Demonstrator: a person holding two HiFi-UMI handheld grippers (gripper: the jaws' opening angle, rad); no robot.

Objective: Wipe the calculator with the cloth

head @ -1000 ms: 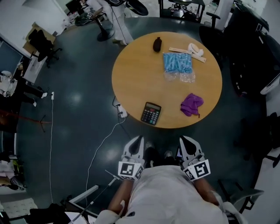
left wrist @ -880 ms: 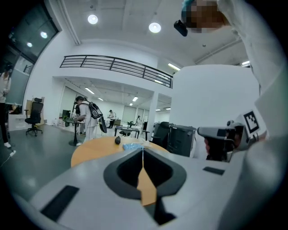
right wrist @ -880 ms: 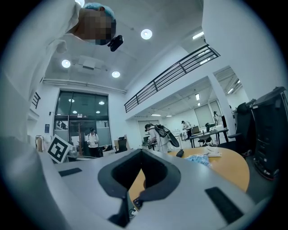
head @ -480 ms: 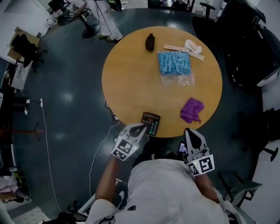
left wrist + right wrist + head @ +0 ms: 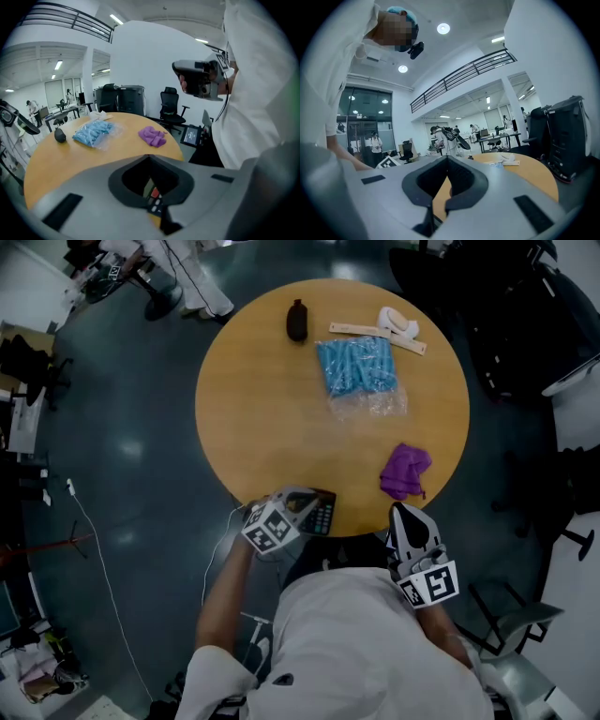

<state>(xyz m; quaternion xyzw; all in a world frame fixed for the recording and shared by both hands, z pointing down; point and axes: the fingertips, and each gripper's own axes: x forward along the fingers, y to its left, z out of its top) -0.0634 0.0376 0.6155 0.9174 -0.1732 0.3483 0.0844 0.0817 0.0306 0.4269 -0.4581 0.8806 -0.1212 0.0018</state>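
Observation:
A black calculator [image 5: 323, 514] lies at the near edge of the round wooden table [image 5: 262, 409]. My left gripper [image 5: 312, 502] is right over its left part, jaws shut with nothing between them. In the left gripper view the calculator's keys [image 5: 153, 196] show just past the shut left gripper [image 5: 158, 210]; I cannot tell if they touch. The purple cloth [image 5: 405, 470] lies crumpled on the table to the right, also in the left gripper view as the cloth [image 5: 152, 136]. My right gripper [image 5: 404, 515] is shut and empty at the table's edge, short of the cloth.
Farther back on the table are a clear bag of blue items [image 5: 357, 367], a small black object [image 5: 297, 320] and a wooden strip with a white thing [image 5: 386, 327]. Office chairs [image 5: 525, 324] stand to the right. A cable [image 5: 89, 521] runs across the floor at the left.
Both grippers came forward from near my body to the table's edge. The left one dropped, turned and now sits over the calculator. The right one moved up toward the cloth.

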